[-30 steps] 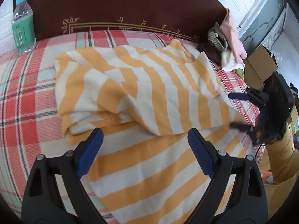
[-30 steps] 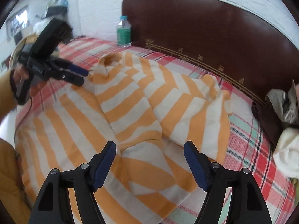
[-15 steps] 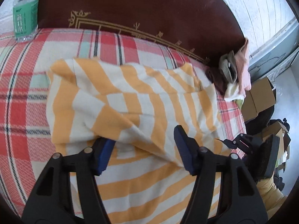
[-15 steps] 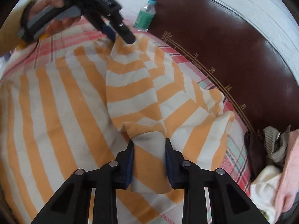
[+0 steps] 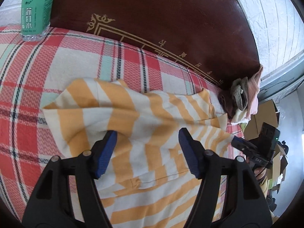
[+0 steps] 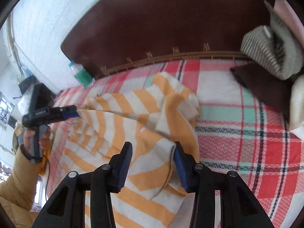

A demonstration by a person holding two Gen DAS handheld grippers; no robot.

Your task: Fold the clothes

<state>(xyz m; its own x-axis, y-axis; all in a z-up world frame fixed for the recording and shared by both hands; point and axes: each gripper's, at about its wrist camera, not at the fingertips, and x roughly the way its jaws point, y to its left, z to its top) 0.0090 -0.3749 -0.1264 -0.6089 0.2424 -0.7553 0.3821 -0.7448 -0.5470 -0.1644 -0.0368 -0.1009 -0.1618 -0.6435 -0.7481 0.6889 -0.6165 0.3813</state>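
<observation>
The orange-striped shirt [image 5: 152, 125] lies bunched on the plaid bedspread [image 5: 79, 60], below the headboard [image 5: 171, 19]. Both the left gripper [image 5: 147, 148] and right gripper [image 6: 153, 159] are opening, jaws spread, cloth loose between them. It looks soft, light and floppy, so I'd pinch it at the hem corners.

Dark brown headboard [image 5: 171, 19] with gold trim; white brick wall [image 6: 47, 24] behind it. Plaid bedcover [image 5: 76, 57] below. Cardboard boxes [image 5: 266, 117] on the floor right of the headboard. Daylight.
</observation>
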